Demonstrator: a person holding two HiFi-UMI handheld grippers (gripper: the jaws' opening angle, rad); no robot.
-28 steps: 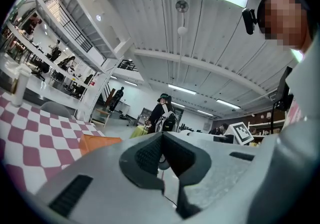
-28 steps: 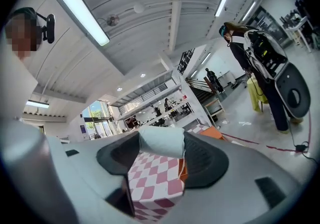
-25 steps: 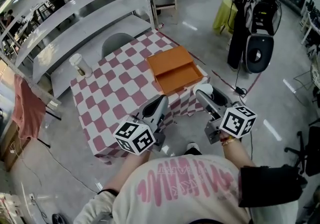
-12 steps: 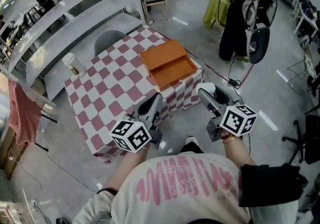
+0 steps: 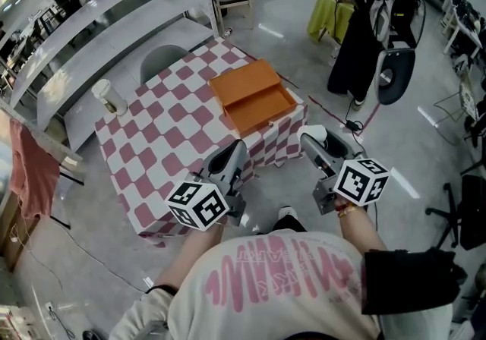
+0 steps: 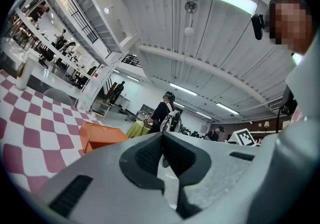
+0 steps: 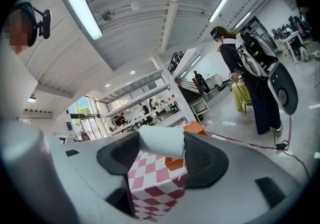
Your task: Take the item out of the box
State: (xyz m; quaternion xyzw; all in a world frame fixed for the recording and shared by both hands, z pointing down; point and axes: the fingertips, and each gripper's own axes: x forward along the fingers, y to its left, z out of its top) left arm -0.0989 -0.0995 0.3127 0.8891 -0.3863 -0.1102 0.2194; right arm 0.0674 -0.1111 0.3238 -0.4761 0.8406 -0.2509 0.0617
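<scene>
The orange box (image 5: 252, 96) lies on the checkered bench (image 5: 159, 149), ahead of both tongs and well apart from them, at the bench's far right corner. It shows a flat panel at the back and a shallow open tray nearer the tongs. Only orange shows inside the tray, and what it holds cannot be made out. The left tongs (image 5: 230, 152) are pressed together with nothing between them, and hover over the bench's near edge. The right tongs (image 5: 313, 136) are clamped on a pale roll (image 7: 161, 141) at their tips, off the bench's near right corner and over the floor. A pale cup (image 5: 106, 97) stands far ahead and to the left of the left tongs, near the bench's far left edge. Beyond the bench are a grey chair (image 5: 163, 61) and a long white shelf rack (image 5: 114, 4). A person with a backpack (image 5: 364, 27) stands ahead and right of the right tongs, beside a yellow-draped table (image 5: 328, 16). Open floor lies to the right of the bench.
</scene>
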